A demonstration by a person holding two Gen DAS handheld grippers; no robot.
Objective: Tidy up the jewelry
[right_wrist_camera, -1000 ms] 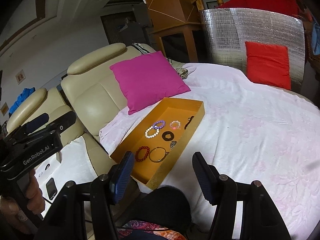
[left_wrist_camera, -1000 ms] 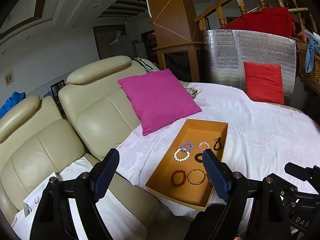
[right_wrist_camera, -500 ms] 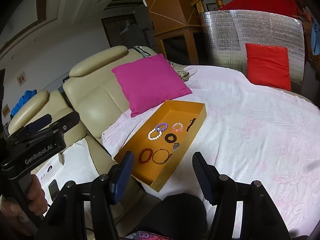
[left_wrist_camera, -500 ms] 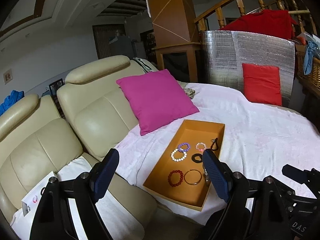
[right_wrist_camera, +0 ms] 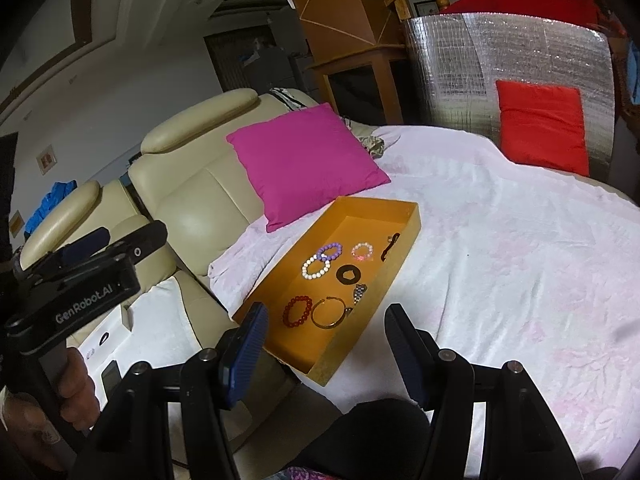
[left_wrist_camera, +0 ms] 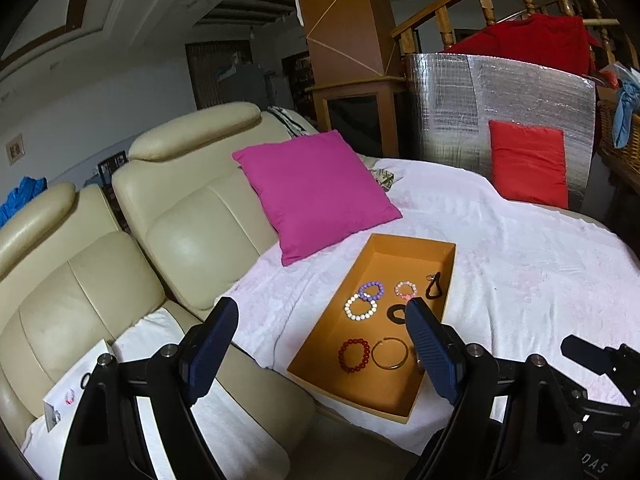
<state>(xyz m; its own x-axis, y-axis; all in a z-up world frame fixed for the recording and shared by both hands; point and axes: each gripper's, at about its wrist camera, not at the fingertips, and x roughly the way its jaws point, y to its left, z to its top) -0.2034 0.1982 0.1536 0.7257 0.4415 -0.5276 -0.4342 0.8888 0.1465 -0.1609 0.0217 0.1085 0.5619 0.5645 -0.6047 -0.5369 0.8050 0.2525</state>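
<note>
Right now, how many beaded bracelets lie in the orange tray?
4. In the orange tray: red bracelet at the near end, white bracelet mid-tray, purple bracelet touching it, pink bracelet beside. None seems hidden.

Tray lies on the bed, near its left edge, beside the sofa. Bracelets lie inside the tray. One cushion sits behind the tray; another cushion lies at the bed's far right.
</note>
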